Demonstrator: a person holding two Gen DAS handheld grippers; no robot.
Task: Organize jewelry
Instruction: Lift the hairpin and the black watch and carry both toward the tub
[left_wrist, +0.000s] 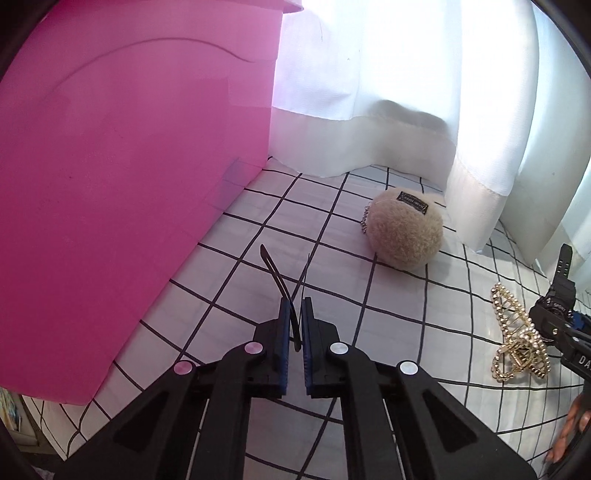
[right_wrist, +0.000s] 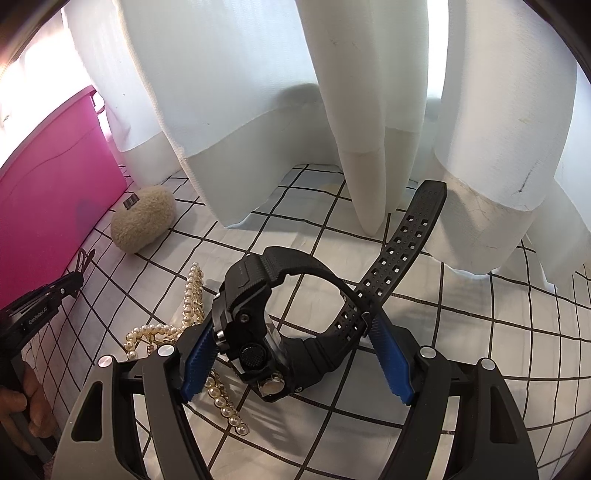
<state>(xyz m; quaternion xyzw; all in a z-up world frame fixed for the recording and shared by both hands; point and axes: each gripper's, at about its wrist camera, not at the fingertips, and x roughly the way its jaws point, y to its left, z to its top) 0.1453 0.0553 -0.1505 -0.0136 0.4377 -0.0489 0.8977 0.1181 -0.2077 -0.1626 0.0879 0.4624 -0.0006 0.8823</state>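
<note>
My left claw (left_wrist: 295, 314) pinches 1 hairpin (left_wrist: 275, 280) (beside the pink box (left_wrist: 129, 147)); my right claw (right_wrist: 295, 354) grips the watch (right_wrist: 255, 314).

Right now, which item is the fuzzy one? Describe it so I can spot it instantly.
Find the pink box on the checked cloth. Just beside its far corner, near the white curtain, lies a beige plush pouch. Unlike the pearl hair claw and black watch, it is soft, egg-shaped, with a small dark label.

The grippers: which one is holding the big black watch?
The right gripper, its blue pads spread around the black watch; the left gripper pinches a thin hair clip.
</note>
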